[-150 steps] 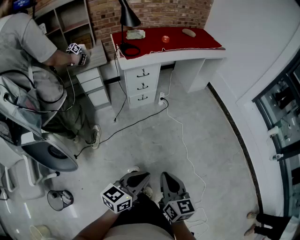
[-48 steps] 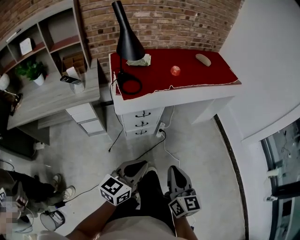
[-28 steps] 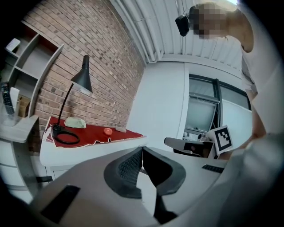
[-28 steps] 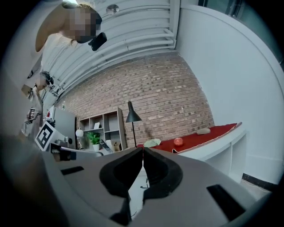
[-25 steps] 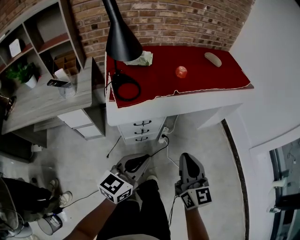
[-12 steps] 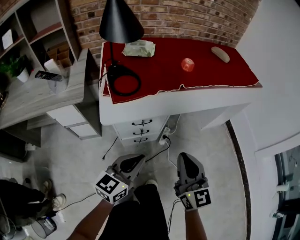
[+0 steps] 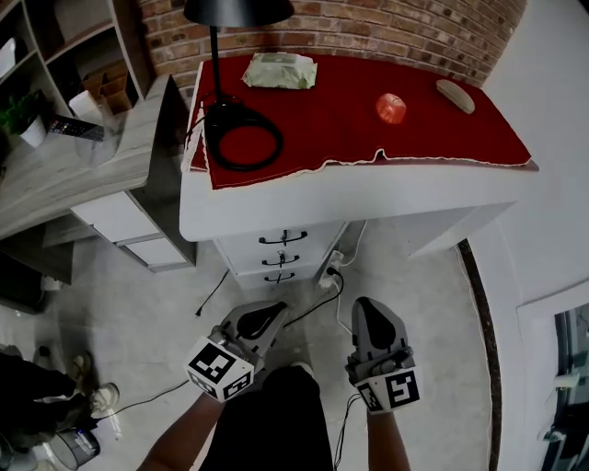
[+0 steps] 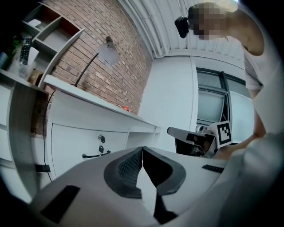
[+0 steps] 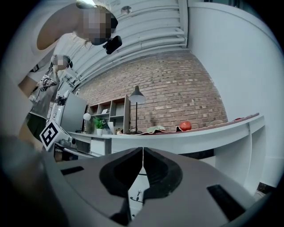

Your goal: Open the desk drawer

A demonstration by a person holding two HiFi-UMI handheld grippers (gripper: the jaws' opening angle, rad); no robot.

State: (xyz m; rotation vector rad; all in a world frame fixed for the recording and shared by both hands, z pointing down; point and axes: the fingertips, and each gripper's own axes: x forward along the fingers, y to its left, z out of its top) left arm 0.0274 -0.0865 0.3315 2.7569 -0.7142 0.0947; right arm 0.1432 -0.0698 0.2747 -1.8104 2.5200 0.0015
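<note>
Both closed, empty, short of table (image 7: 368, 198): left gripper (image 7: 260, 319), right gripper (image 7: 373, 322). Next: part jaws, square onto top drawer handle (image 7: 277, 239) under table, pull straight.

An office or study; a white desk (image 7: 350, 198) with a stack of drawers (image 7: 276, 250) and a black lamp (image 7: 239, 9) stands against a brick wall (image 7: 386, 28); beside it a grey desk (image 7: 83, 175) with open shelves (image 7: 37, 41); cables (image 7: 210, 296) trail over the pale floor (image 7: 433, 322).

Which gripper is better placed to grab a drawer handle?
Left, probably: the left gripper sits squarely in front of the drawers; the right gripper is off to their side. Both are shut and empty.
</note>
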